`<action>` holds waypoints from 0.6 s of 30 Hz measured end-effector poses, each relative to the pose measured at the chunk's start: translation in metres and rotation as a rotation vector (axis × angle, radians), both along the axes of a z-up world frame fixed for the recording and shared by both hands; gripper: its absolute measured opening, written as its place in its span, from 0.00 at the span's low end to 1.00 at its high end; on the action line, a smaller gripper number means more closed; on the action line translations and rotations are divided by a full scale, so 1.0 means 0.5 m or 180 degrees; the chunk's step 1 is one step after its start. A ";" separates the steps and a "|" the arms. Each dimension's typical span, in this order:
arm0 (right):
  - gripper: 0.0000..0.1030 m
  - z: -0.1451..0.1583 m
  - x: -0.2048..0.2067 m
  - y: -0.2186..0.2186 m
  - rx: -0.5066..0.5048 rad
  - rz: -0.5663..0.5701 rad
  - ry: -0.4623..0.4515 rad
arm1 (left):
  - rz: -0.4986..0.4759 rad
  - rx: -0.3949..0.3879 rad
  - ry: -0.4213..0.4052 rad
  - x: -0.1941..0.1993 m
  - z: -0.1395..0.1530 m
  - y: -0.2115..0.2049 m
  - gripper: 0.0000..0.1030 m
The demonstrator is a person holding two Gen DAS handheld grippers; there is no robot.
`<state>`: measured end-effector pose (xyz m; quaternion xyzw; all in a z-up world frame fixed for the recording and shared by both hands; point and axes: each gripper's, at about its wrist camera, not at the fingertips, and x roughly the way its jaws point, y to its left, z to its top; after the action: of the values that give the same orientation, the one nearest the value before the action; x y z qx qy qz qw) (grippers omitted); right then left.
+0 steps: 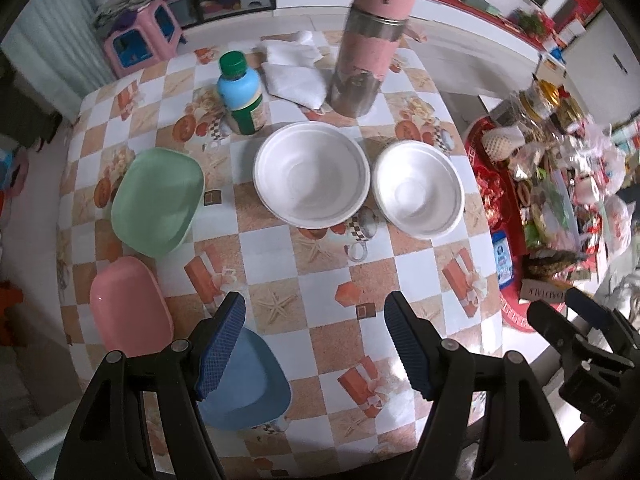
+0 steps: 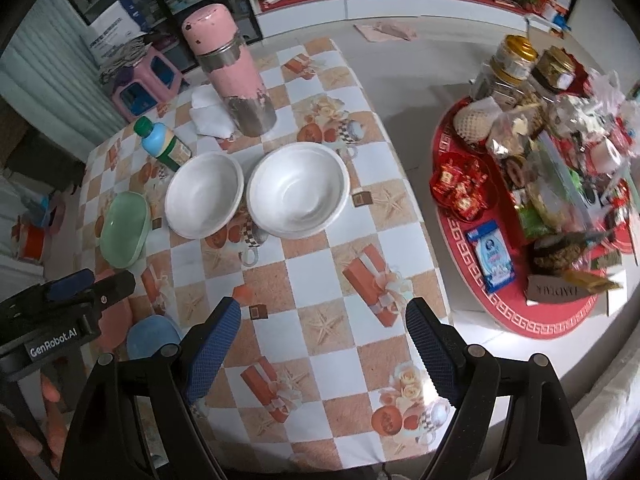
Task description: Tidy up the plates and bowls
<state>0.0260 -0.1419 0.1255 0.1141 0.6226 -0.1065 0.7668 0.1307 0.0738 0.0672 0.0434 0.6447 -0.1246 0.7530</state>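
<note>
Two white bowls stand side by side mid-table: a larger one [image 1: 312,174] and a smaller one [image 1: 418,190]. In the right wrist view they are the left bowl [image 2: 204,194] and the right bowl [image 2: 298,190]. Along the left edge lie a green plate [image 1: 158,202], a pink plate [image 1: 130,306] and a blue plate [image 1: 244,380]. My left gripper [image 1: 314,344] hangs open above the near table, its left finger over the blue plate. My right gripper [image 2: 324,346] is open too, with nothing between its fingers, over the near right part of the table.
A tall pink thermos [image 1: 368,40], a green-capped bottle [image 1: 242,94] and folded white cloths [image 1: 294,70] stand at the far side of the checkered table [image 1: 320,280]. A red round tray [image 2: 532,320] heaped with snacks and jars sits on the floor to the right.
</note>
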 end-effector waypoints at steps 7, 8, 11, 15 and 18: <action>0.83 -0.033 0.057 0.011 -0.0022 0.0320 0.0085 | 0.0262 -0.0044 0.0091 0.056 -0.049 0.027 0.73; 0.83 -0.037 0.066 0.013 -0.0002 0.0344 0.0085 | 0.0307 -0.0050 0.0115 0.066 -0.059 0.030 0.73; 0.83 -0.053 0.105 0.022 0.0089 0.0486 0.0058 | 0.0450 -0.0056 0.0213 0.097 -0.095 0.039 0.73; 0.83 -0.093 0.178 0.040 0.0232 0.0812 0.0031 | 0.0696 -0.0144 0.0378 0.126 -0.146 0.050 0.73; 0.83 -0.120 0.232 0.053 0.0255 0.1080 0.0035 | 0.0850 -0.0115 0.0453 0.143 -0.181 0.054 0.73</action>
<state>0.1420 -0.1155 0.0655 0.0373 0.6408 0.0487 0.7652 0.2023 0.1006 -0.0231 -0.0652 0.6941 -0.0377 0.7159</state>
